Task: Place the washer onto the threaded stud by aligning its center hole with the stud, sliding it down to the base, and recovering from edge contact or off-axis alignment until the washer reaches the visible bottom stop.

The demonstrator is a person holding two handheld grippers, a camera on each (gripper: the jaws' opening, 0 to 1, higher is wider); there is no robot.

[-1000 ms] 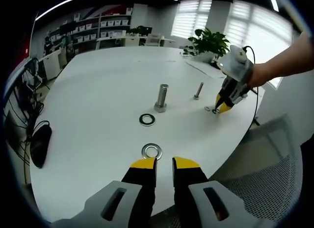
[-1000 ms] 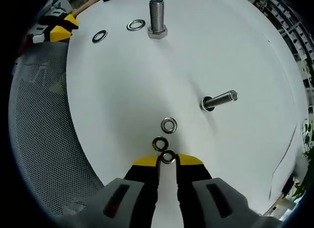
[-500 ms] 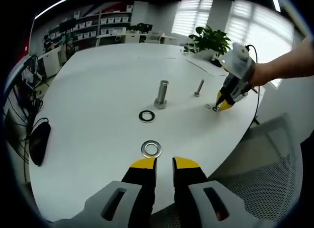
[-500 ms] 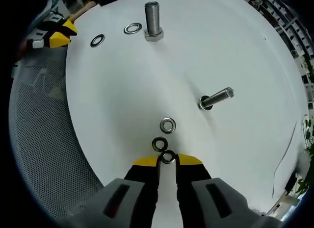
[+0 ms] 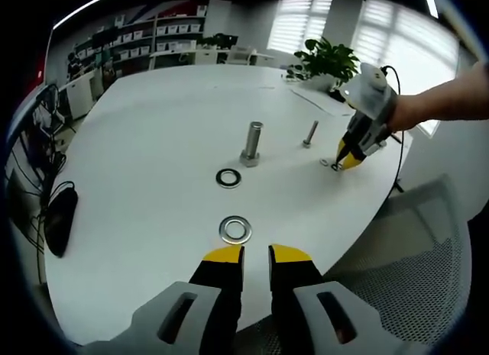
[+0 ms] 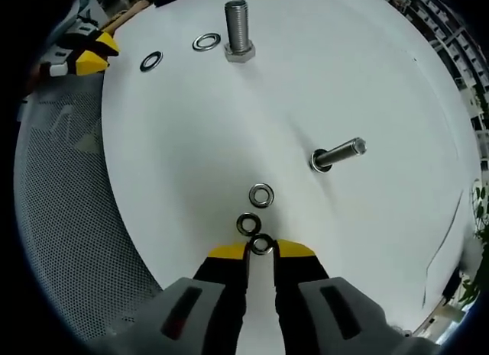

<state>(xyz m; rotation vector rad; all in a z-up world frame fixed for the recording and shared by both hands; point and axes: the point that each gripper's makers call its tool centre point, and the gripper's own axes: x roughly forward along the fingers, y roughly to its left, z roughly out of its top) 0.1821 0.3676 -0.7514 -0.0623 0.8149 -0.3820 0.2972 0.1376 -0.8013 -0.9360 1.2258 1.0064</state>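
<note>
- Landmark: small stud standing on the white table; a bigger bolt stands well beyond it, toward the far edge in the right gripper view.
- Right gripper is low at the table, jaws nearly together around a small washer. It looks pinched by its rim, but a firm hold can't be confirmed.
- Two more small washers lie flat between that one and the small stud: a dark one touching or just beside the held one, and a brighter one nearer the stud.
- Left gripper hovers at the near table edge, jaws slightly apart, holding nothing. A large washer lies just ahead of it, and a darker one lies nearer the bigger bolt.
- Step in hand, as I judge it: secure the small washer, then carry it to the small stud.
- To do it well: grip the rim only and keep the hole clear. Lift straight up so the neighbouring dark washer isn't dragged.
- Bring the washer level over the stud tip with the hole centred on the axis.
- If an edge catches the threads, back off, re-level, and lower to the base.
</note>
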